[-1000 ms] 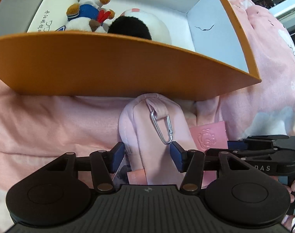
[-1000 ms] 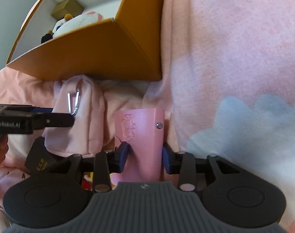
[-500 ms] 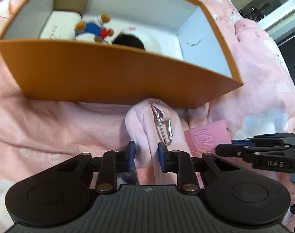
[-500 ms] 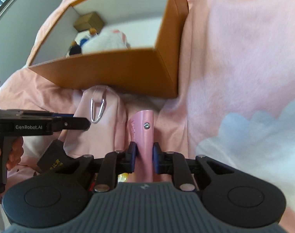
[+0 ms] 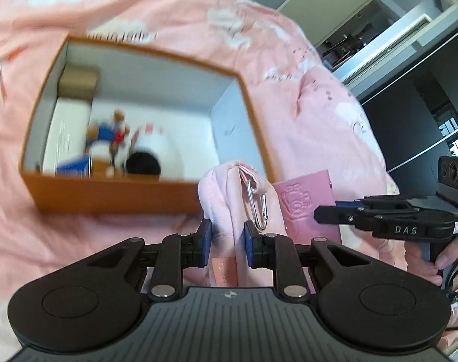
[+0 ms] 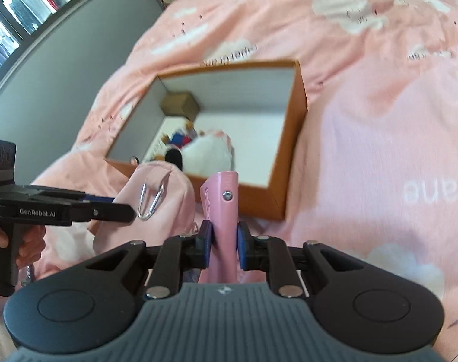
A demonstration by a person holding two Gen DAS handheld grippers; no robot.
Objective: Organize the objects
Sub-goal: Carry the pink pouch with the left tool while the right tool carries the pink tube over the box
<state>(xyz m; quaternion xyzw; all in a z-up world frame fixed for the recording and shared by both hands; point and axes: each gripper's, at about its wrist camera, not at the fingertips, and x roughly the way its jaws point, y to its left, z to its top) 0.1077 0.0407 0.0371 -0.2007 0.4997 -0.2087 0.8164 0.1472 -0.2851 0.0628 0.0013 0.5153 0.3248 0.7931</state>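
We see a pink bedspread (image 6: 364, 138) printed with white clouds, filling most of both views. Beyond it stands a grey wall (image 6: 63, 60) with a window (image 6: 20, 3), and we glimpse dark shelving (image 5: 440, 105) elsewhere.

— Daylight is flooding in; the window (image 6: 14, 9) up at the left of the right wrist view is glowing pale and washing out.

— It is leaving the pink bedspread (image 6: 364, 105) bright and even, with hardly any hard shadows. Only a soft shadow is sitting under the orange box (image 5: 114, 193).

— The box is smearing in the left wrist view, though; the toys inside are blurring into streaks.

— While the black gripper bodies up close are staying crisp. And the fisheye is bending everything: the doorway (image 5: 389, 21) is curving at the edge, and the corners are darkening.
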